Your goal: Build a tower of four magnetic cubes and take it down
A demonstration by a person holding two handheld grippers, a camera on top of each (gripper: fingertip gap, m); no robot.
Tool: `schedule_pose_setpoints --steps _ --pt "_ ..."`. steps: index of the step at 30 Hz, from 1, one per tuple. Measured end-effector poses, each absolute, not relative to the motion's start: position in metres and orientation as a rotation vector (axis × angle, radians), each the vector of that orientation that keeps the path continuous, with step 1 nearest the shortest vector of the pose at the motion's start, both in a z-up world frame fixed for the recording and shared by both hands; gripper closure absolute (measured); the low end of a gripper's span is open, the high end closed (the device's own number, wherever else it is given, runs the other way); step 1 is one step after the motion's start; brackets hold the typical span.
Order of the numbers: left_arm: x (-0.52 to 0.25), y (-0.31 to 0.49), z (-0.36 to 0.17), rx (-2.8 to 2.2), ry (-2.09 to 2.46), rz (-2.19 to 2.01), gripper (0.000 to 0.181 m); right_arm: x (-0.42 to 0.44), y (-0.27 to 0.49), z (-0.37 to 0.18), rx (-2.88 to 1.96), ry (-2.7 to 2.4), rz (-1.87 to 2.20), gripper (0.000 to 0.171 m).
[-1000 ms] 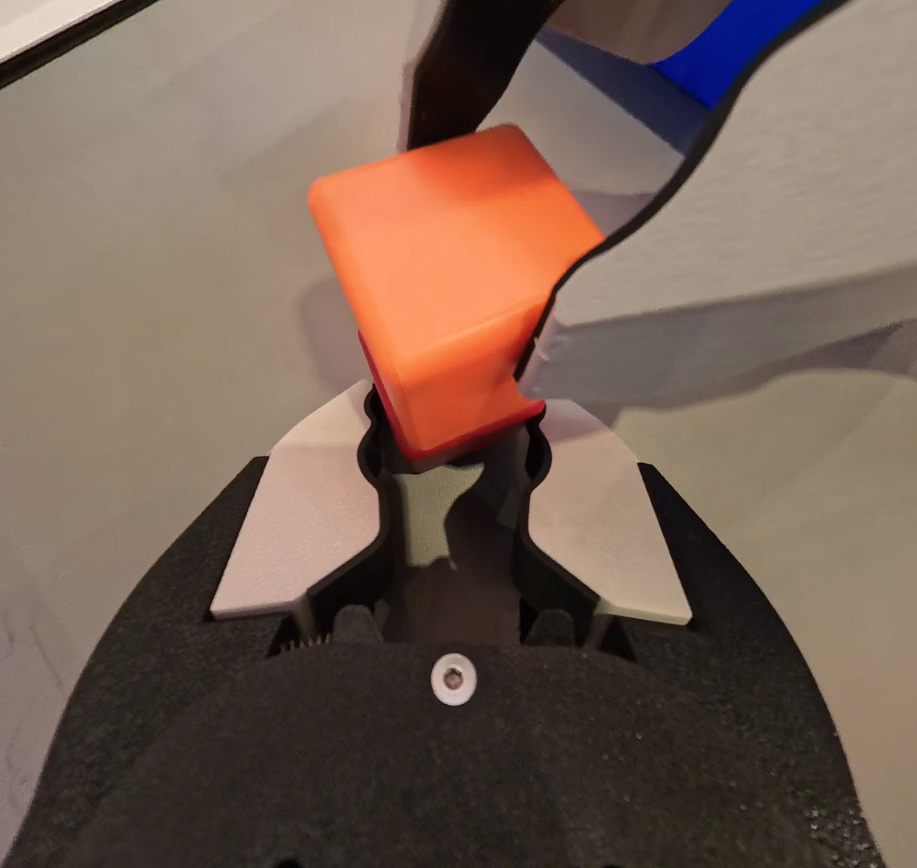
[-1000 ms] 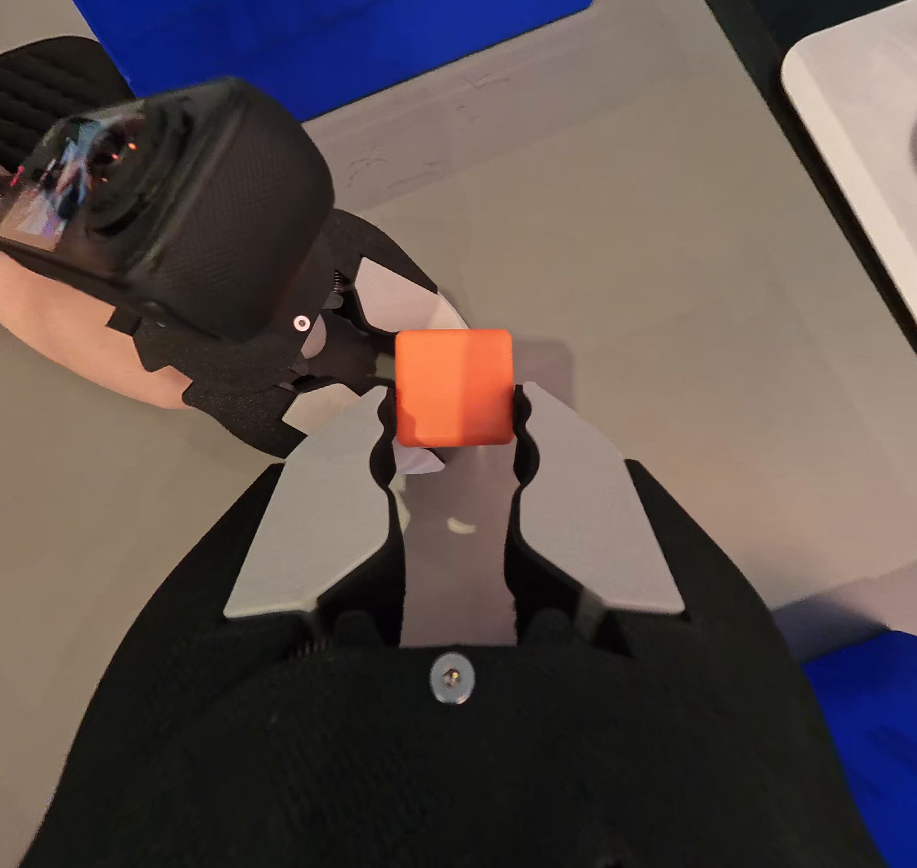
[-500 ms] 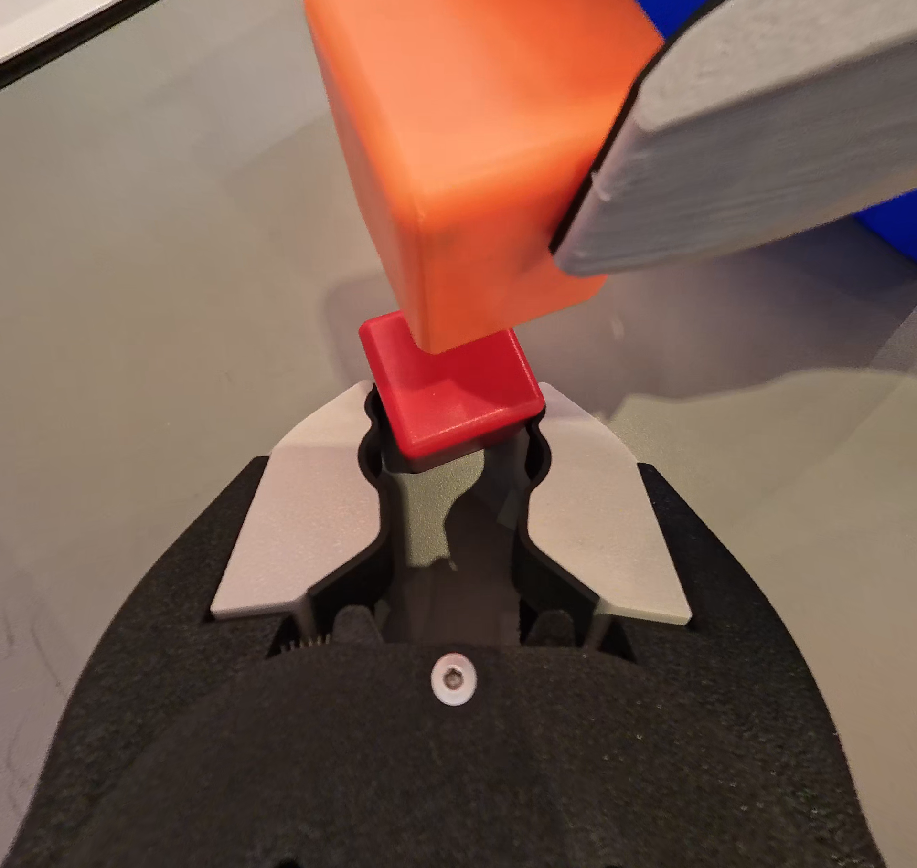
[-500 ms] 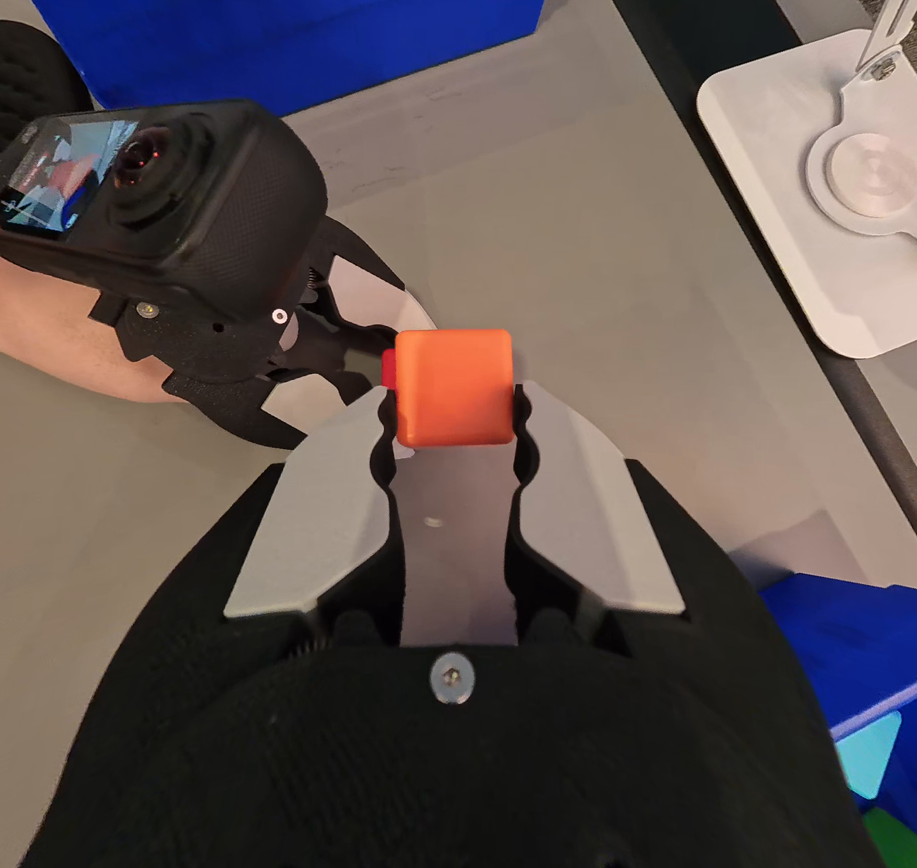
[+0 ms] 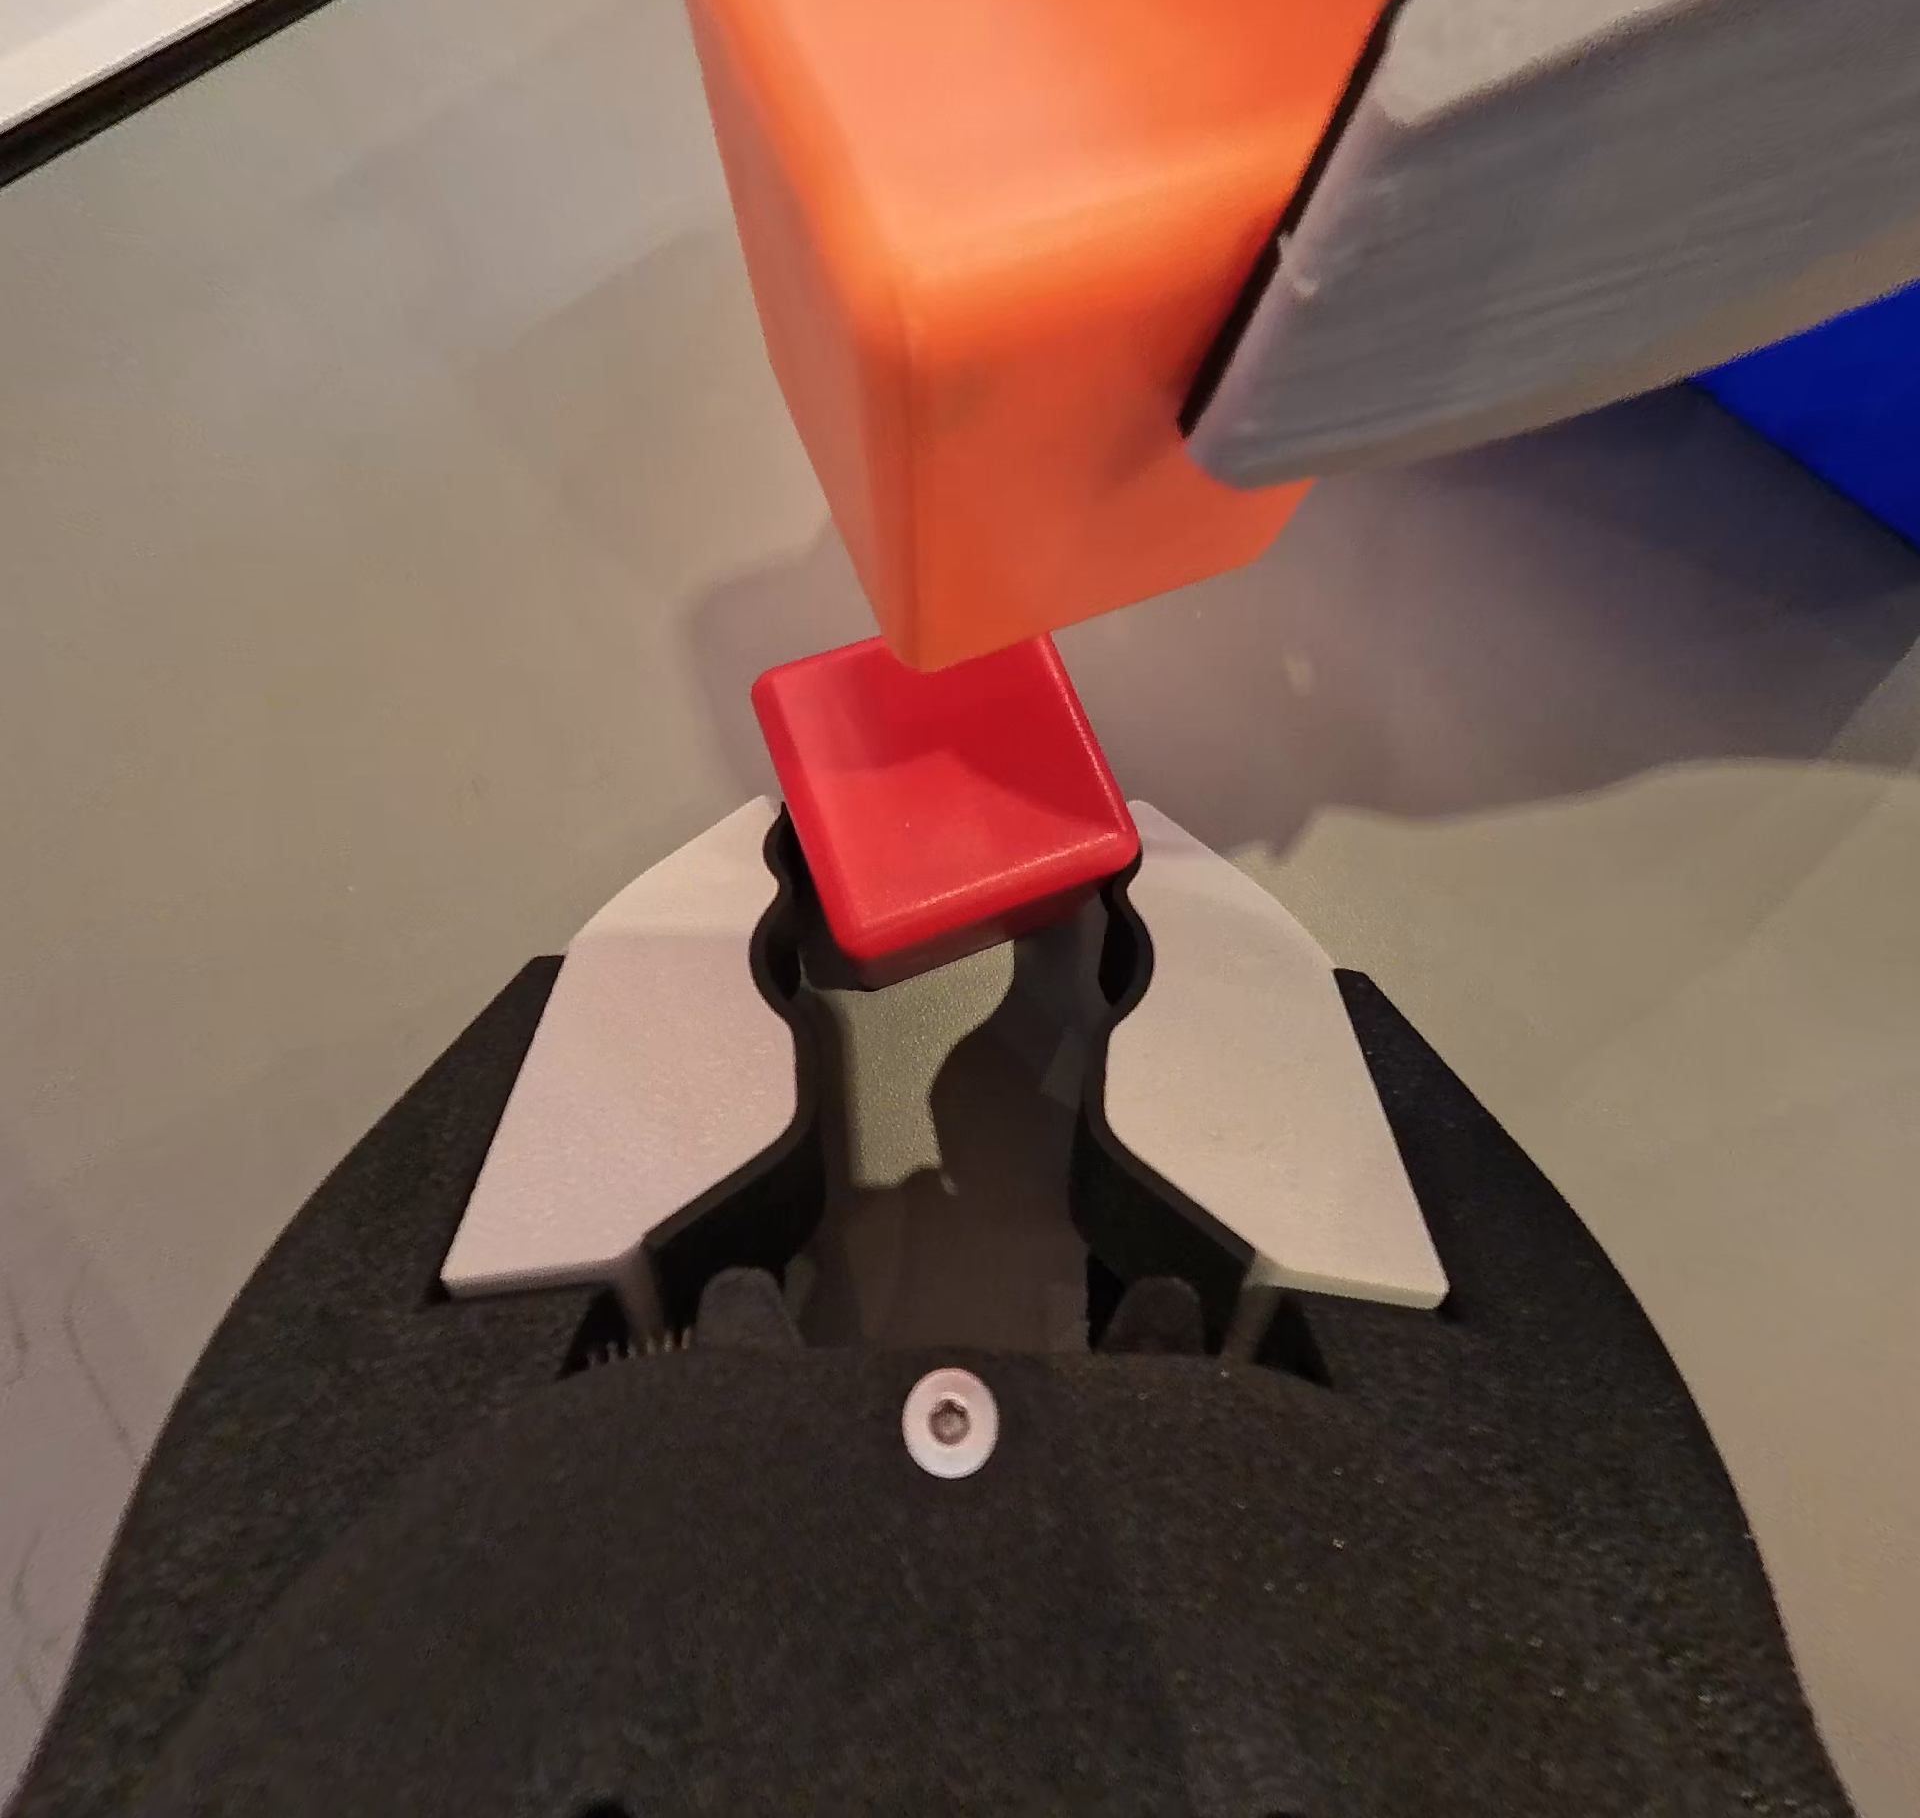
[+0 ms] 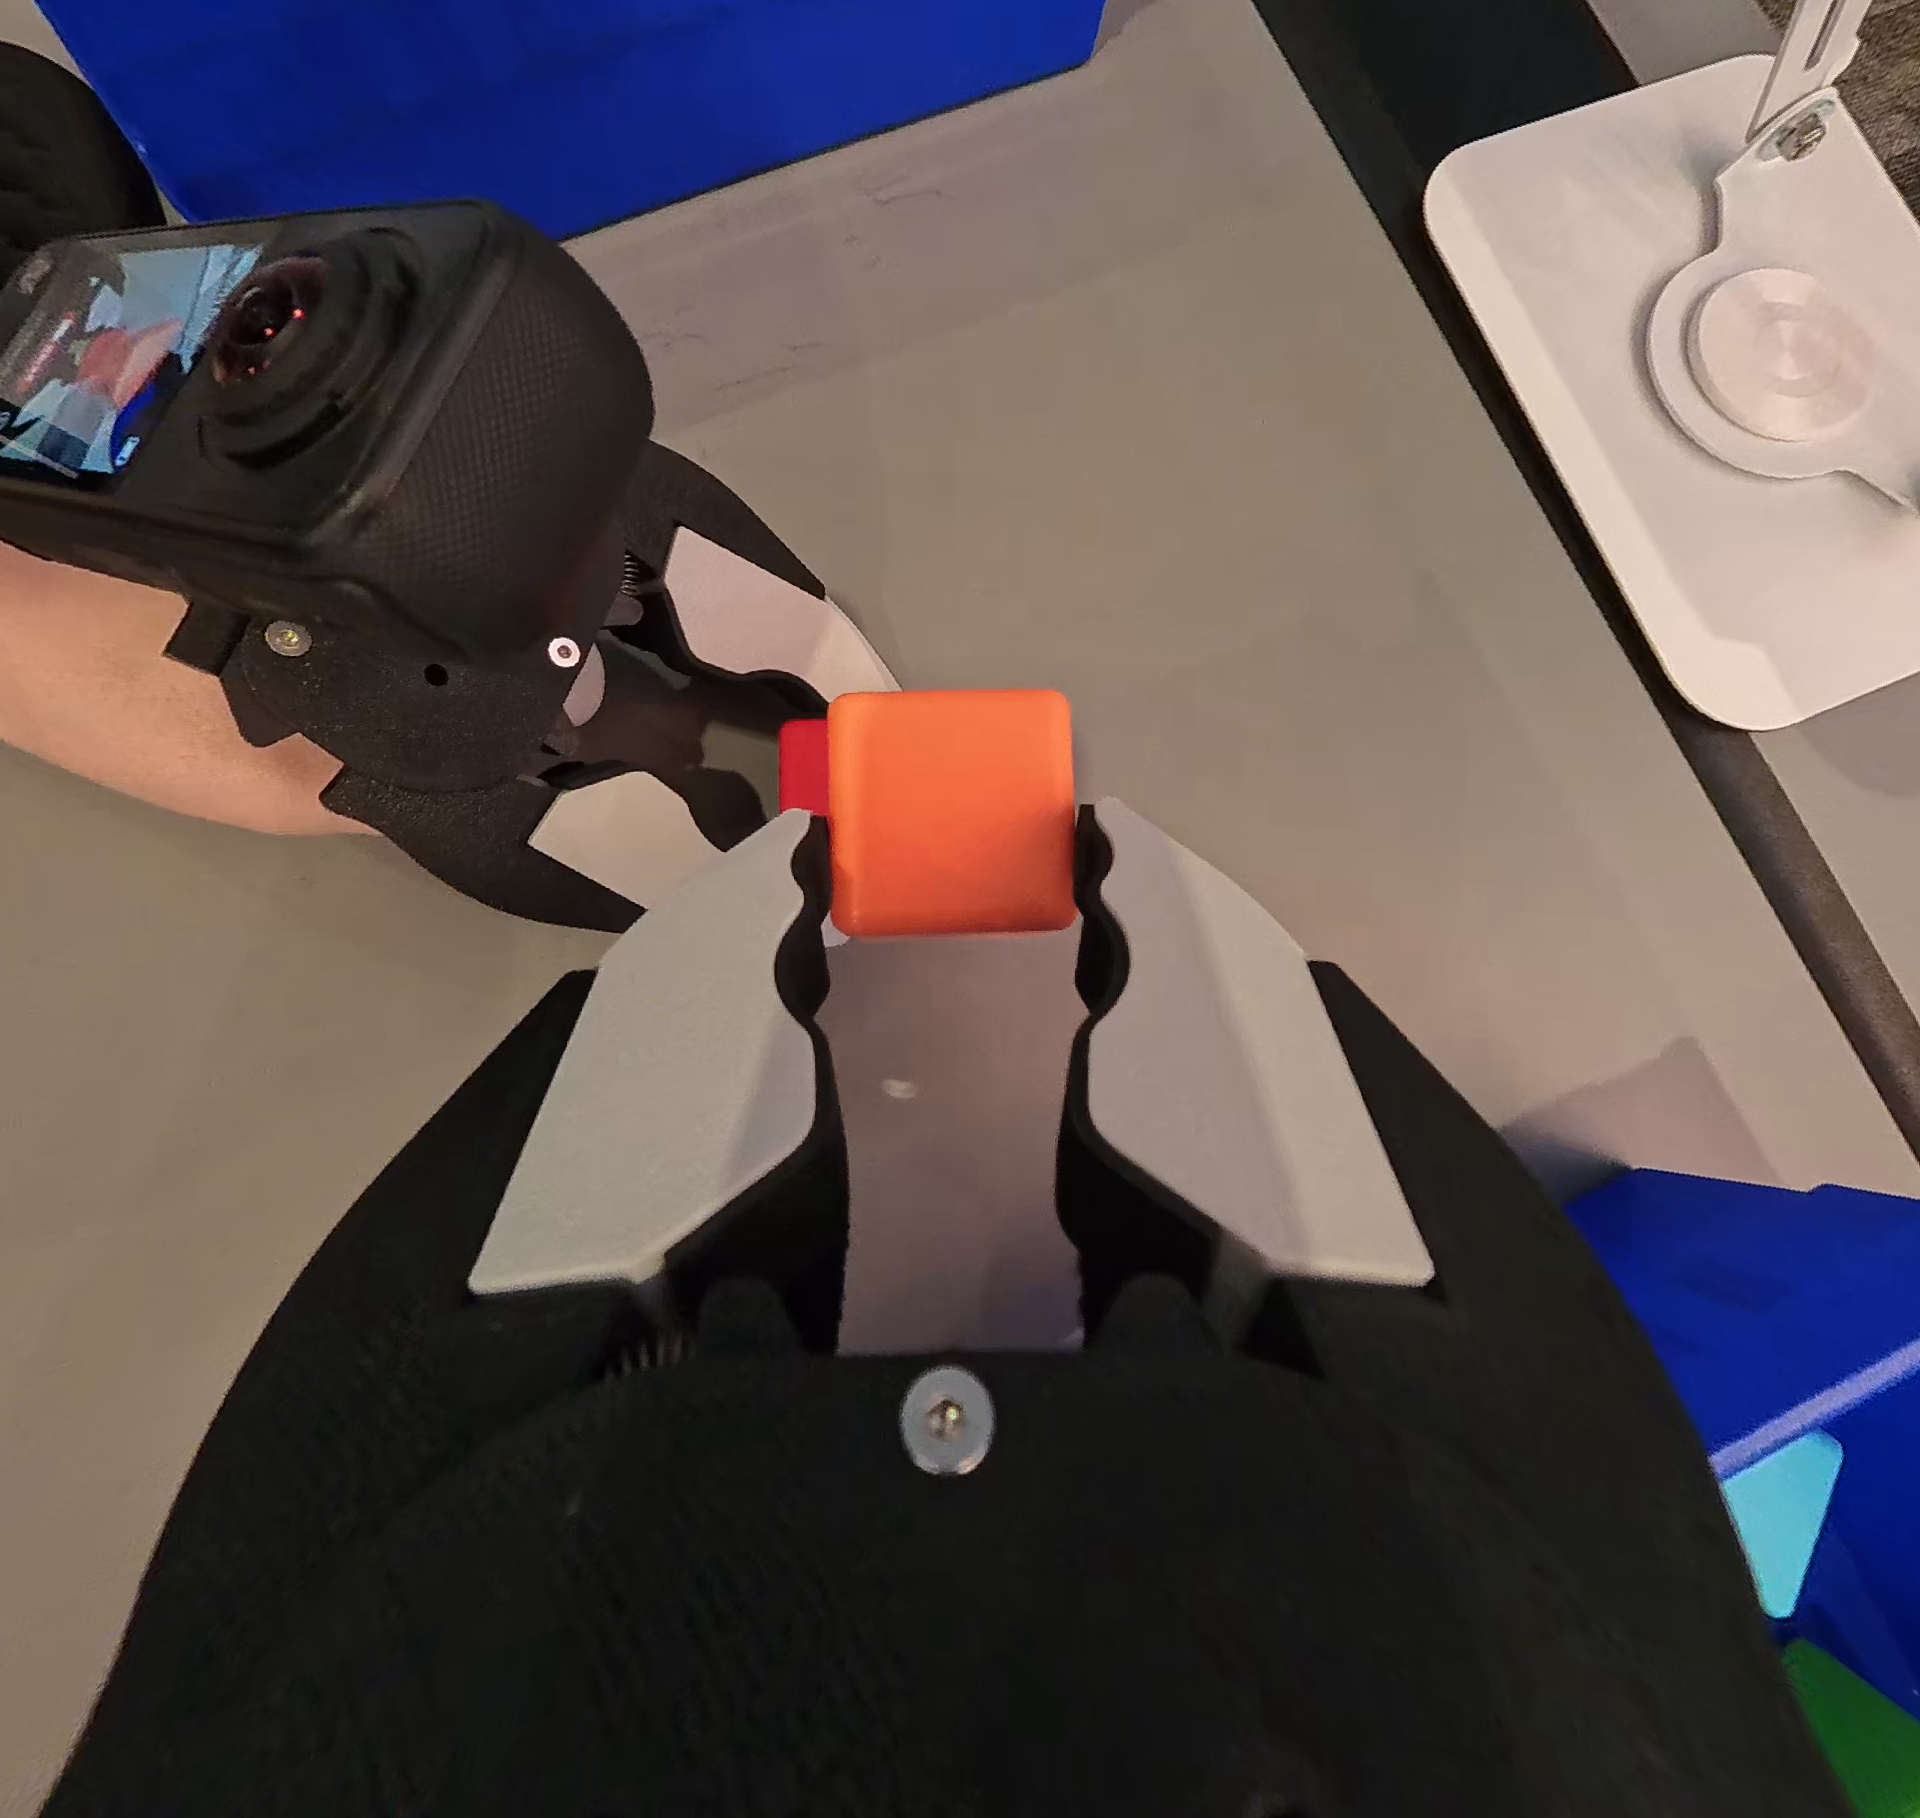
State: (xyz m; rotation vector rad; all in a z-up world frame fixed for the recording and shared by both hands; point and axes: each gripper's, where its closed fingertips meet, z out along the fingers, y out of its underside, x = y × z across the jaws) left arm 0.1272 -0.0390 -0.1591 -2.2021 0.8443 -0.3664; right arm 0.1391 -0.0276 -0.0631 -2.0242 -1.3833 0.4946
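My left gripper [image 5: 951, 869] is closed on the red cube [image 5: 940, 812] at the centre of the left wrist view, both fingertips pressed against the cube's sides just above the grey table [image 5: 312, 521]. My right gripper [image 6: 948, 864] is clamped on the orange cube [image 6: 951, 810] at the centre of the right wrist view, its jaws parted only as wide as the cube and touching it on either side.

In the left wrist view the orange cube [image 5: 1018, 241] fills the top of the frame, lifted clear above the red one, with one grey finger [image 5: 1558, 241] of my right gripper pressing its right face. From the right wrist view only a sliver of the red cube [image 6: 802, 766] shows at the orange cube's left edge, with my left gripper [image 6: 769, 729] reaching in from the left, its black camera [image 6: 312, 397] in the upper left.

A blue bin [image 6: 582, 33] stands across the top of that frame. A white stand base [image 6: 1662, 397] sits at the upper right, beyond the table's dark edge. Another blue container [image 6: 1766, 1290] holding cyan and green pieces shows at the lower right.
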Motion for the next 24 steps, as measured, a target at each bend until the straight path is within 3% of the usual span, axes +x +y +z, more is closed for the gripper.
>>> schedule_pose_setpoints --steps 9,17,19,24 --pt "0.128 -0.039 -0.159 -2.201 0.848 -0.368 0.125 0.151 -0.024 -0.047 -2.011 -1.344 0.481 0.125" --pt "0.128 -0.039 -0.159 -2.199 0.855 -0.371 0.125 0.265 -0.015 0.038 -1.998 -0.988 0.398 0.125" --pt "0.128 -0.040 -0.159 -2.198 0.858 -0.372 0.125 0.318 -0.017 0.028 -2.138 -0.881 0.268 0.125" --pt "0.128 -0.040 -0.159 -2.196 0.864 -0.375 0.125 0.405 -0.033 -0.054 -2.591 -0.800 0.155 0.124"
